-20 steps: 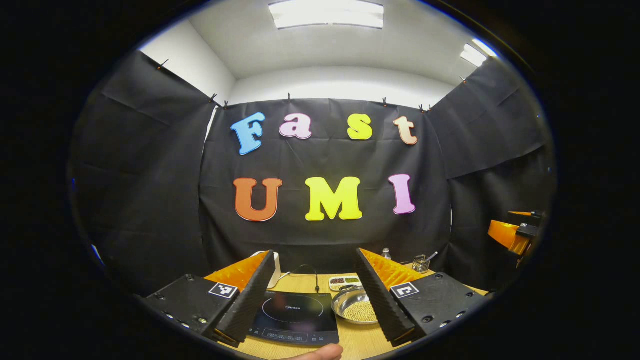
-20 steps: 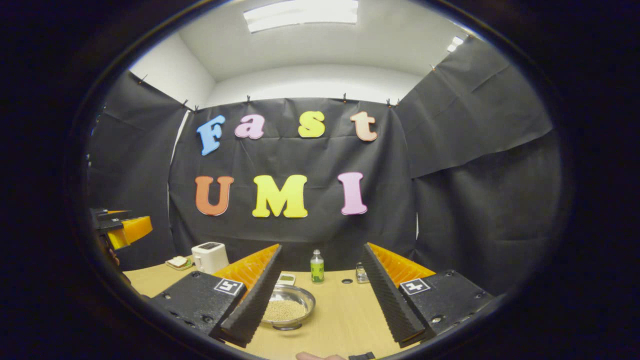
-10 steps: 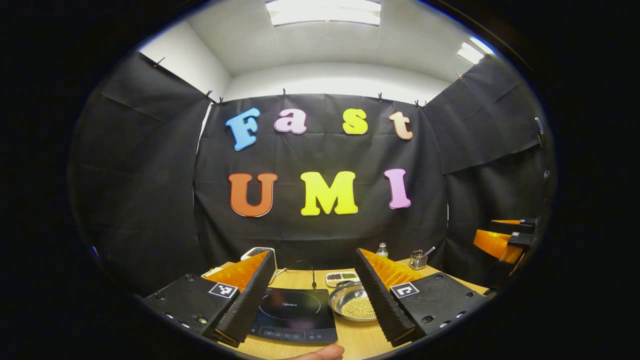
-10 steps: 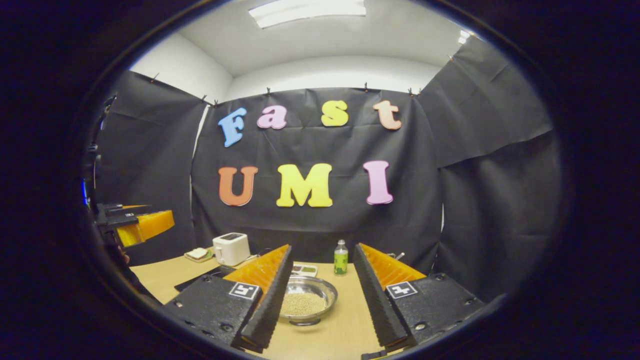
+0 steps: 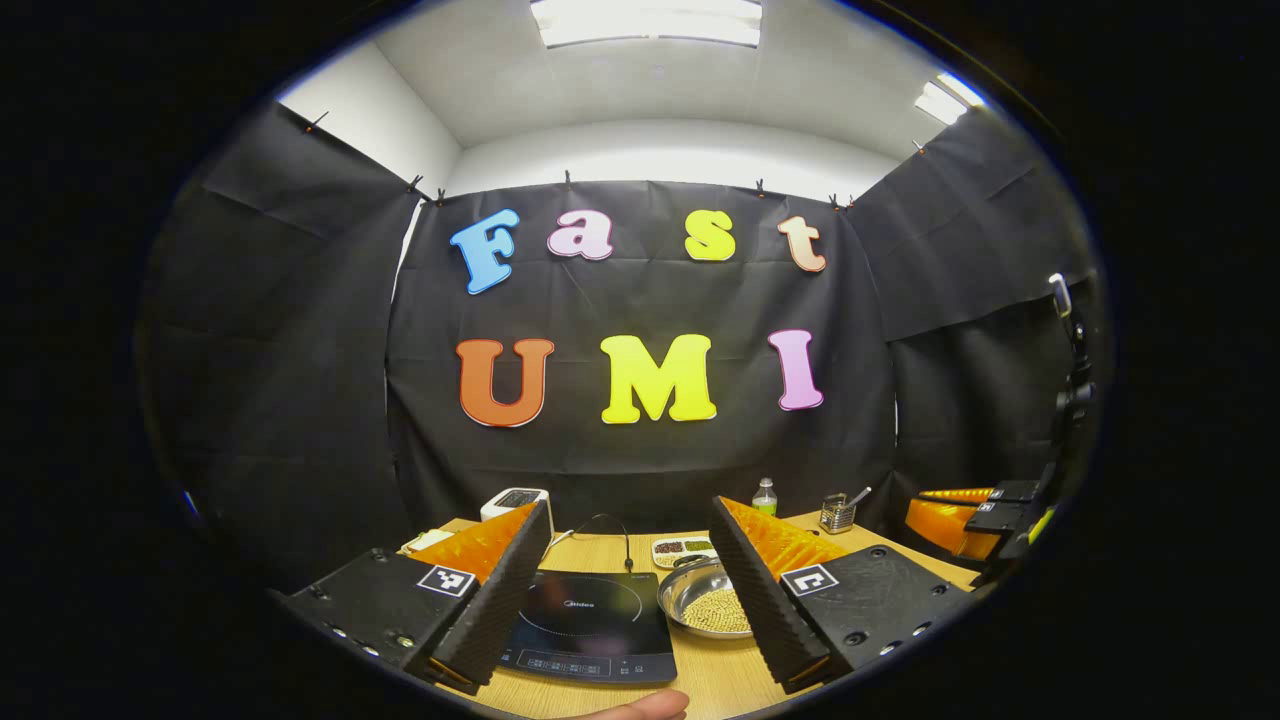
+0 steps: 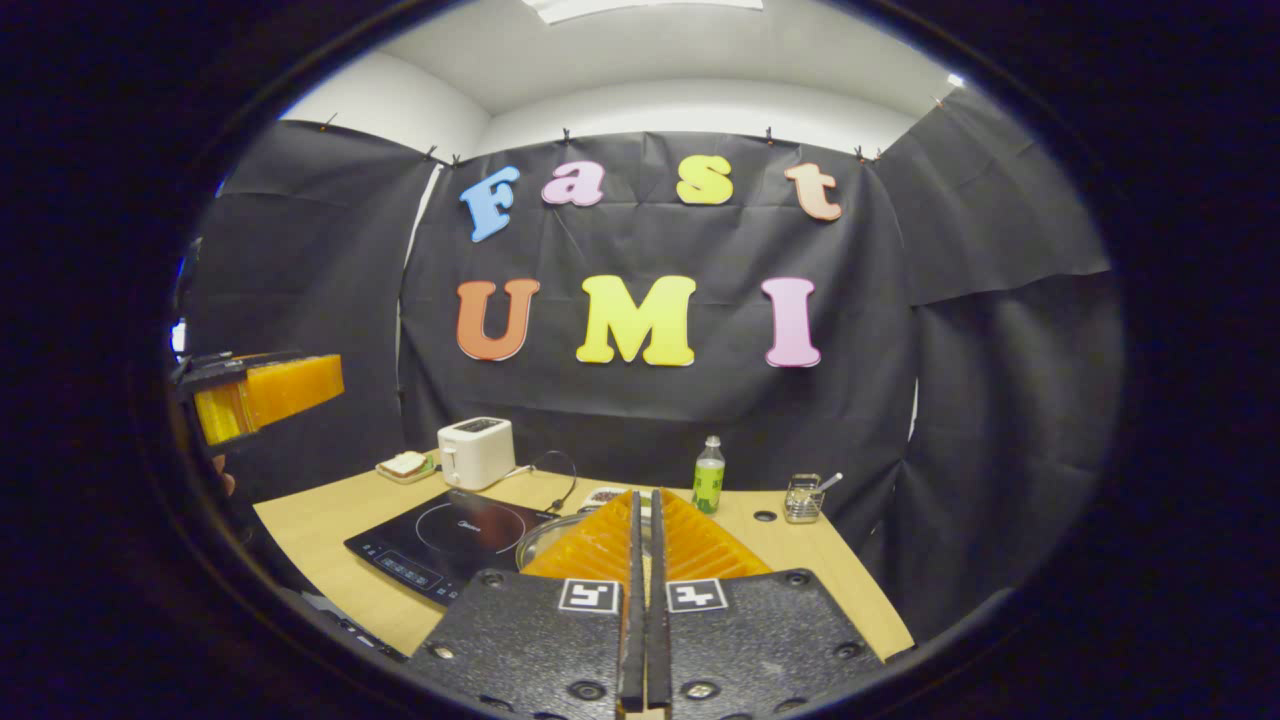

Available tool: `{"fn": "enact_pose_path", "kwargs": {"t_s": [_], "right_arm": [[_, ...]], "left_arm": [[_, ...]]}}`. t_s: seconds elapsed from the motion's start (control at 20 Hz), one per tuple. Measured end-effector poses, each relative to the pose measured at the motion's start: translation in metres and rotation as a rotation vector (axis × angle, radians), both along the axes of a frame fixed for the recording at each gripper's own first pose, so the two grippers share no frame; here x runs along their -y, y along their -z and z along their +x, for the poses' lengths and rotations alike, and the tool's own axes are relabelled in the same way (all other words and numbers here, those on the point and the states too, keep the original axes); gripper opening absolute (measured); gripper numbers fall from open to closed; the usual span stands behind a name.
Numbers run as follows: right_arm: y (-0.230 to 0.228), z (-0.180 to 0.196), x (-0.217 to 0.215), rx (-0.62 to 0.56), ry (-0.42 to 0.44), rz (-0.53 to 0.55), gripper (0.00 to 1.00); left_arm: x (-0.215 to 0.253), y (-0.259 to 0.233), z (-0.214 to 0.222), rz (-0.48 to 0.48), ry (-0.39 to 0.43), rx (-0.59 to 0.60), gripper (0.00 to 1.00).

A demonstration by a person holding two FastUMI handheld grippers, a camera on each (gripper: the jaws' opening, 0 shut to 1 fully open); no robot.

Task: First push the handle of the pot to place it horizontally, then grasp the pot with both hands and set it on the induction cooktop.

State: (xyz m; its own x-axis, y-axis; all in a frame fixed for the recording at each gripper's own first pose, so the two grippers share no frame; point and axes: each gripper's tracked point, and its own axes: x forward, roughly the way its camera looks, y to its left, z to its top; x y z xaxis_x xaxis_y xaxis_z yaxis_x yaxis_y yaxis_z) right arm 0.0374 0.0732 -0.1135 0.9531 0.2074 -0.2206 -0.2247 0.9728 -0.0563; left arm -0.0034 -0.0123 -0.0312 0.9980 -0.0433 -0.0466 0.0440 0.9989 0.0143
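The pot (image 5: 708, 602) is a shallow metal pan with a polished rim, filled with small pale grains. In the left gripper view it sits lower centre of the frame on the table (image 5: 720, 680), just right of the cooktop (image 5: 590, 625) and partly behind the left gripper's (image 5: 630, 590) right finger. No handle can be made out. In the right gripper view only its rim (image 6: 535, 535) shows, lower centre, behind the right gripper (image 6: 643, 560).

Left gripper: jaws wide apart, holding nothing. Right gripper: jaws closed together, nothing between them; half a second ago they stood wide apart. The right gripper view has also tilted down, so more table is visible.

The table is light wood. Left to right at its rear: toaster (image 6: 477, 452), bottle (image 6: 708, 476), wire holder (image 6: 803, 498). Black cloth walls enclose the booth under ceiling lights.
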Motion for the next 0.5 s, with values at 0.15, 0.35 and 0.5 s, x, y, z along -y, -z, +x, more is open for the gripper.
{"fn": "enact_pose_path", "kwargs": {"t_s": [0.15, 0.35, 0.5], "right_arm": [[0.027, 0.007, -0.012, -0.054, -0.024, -0.026, 0.02], [0.069, 0.012, -0.034, -0.152, -0.087, -0.046, 0.04], [0.103, 0.013, -0.048, -0.233, -0.128, -0.045, 0.03]], "left_arm": [[-0.004, 0.003, 0.001, -0.012, -0.008, -0.005, 0.95], [-0.009, 0.011, 0.004, -0.016, -0.017, -0.021, 0.95], [-0.012, 0.015, 0.005, -0.018, -0.023, -0.034, 0.95]]}}
